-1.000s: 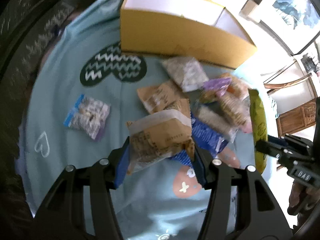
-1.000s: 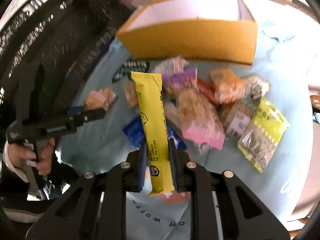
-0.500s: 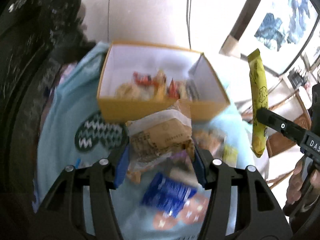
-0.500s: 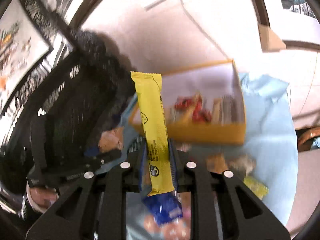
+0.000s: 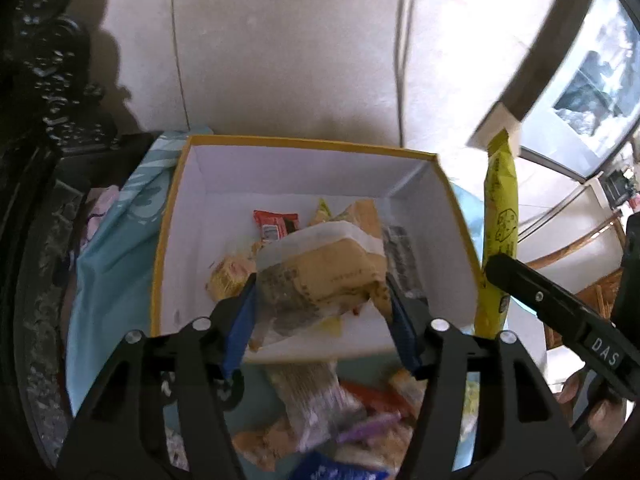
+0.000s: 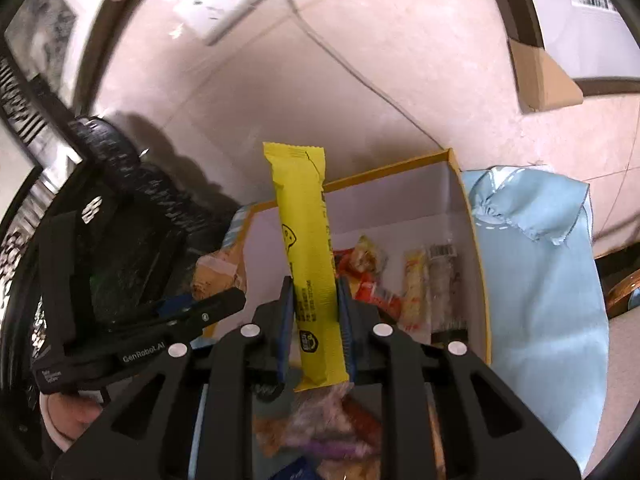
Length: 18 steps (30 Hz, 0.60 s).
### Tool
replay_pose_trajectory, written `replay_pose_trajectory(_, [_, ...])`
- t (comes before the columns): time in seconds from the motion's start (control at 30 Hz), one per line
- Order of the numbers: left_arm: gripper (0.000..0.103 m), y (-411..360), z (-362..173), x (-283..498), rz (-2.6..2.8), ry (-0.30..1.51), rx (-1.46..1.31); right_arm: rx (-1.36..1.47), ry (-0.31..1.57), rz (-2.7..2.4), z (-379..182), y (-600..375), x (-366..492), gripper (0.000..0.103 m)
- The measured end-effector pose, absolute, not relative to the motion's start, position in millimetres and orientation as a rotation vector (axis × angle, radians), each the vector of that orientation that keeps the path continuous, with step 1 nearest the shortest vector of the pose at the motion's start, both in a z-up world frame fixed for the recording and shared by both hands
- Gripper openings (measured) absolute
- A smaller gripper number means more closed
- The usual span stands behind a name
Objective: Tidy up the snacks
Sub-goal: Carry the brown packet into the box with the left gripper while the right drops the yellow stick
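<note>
Left gripper [image 5: 320,304] jaws clamp brown snack packet [image 5: 320,276] over yellow box [image 5: 168,240]. Right gripper [image 6: 316,312] jaws clamp upright yellow snack bar [image 6: 308,256] near box's right side.

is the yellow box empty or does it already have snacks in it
Not empty: the yellow box is open-topped, and several wrapped snacks lie on its white floor.

The left gripper [image 5: 320,312] is squeezed tight on a brown snack bag [image 5: 320,276], one blue finger on each side. The right gripper [image 6: 316,316] pinches a long yellow snack bar [image 6: 310,264] that stands straight up between its fingers. Both are held up side by side. A hand [image 6: 68,416] grips the left handle.
</note>
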State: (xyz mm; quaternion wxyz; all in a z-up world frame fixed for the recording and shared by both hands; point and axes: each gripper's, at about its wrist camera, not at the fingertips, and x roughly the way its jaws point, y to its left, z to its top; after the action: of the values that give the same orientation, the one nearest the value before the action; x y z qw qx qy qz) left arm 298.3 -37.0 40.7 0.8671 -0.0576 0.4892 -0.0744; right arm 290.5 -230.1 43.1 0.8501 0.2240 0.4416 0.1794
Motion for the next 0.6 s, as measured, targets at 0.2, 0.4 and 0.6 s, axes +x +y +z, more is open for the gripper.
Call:
replay_pose_trajectory(0.2, [0.091,-26,6,333,-0.063,1.086,-0.131,0.522,1.029,0.241,-10,-240,325,0.048])
replay_pose_trajectory(0.4, [0.095,-10,7,298,-0.043,1.032,-0.074,0.52,1.009,0.3,-9,-247,284,0.053])
replay_pose_trajectory(0.6, [0.095,-2,3,238,-0.056,1.044,-0.126,0.489,1.01,0.344,1,-246,225,0.06])
